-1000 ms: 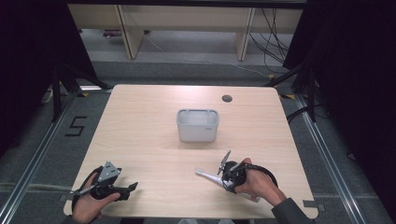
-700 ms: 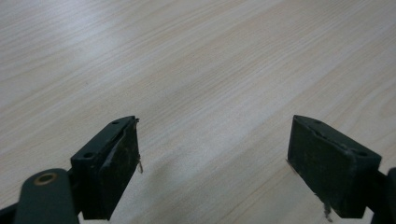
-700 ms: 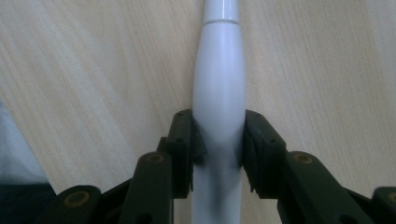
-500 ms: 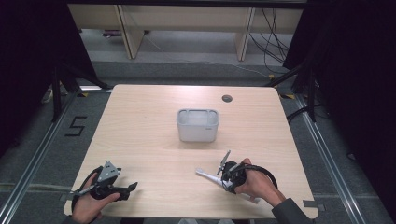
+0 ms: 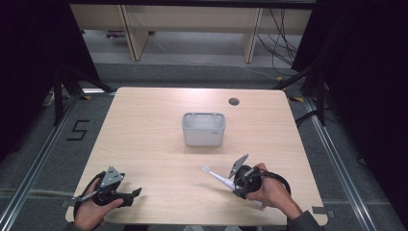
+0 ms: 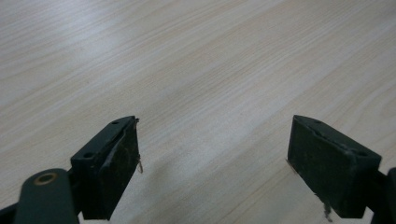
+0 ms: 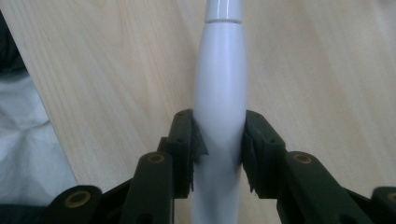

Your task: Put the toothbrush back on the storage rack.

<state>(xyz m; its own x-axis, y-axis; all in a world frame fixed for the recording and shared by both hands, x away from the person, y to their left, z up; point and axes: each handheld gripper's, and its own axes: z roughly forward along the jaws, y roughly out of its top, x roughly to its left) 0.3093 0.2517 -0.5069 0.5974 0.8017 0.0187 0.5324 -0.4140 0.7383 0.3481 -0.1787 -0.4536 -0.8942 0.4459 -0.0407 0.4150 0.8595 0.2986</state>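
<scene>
White, the toothbrush (image 7: 219, 93) was clamped by the right gripper (image 7: 218, 144) above the table (image 5: 144, 144). The left gripper (image 6: 215, 158) rested released, holding nothing. The next move probably needed carrying the toothbrush to the holder (image 5: 203, 129).

Grey floor (image 5: 192, 67), pale shelving (image 5: 192, 24), dark curtains (image 5: 29, 72)
</scene>
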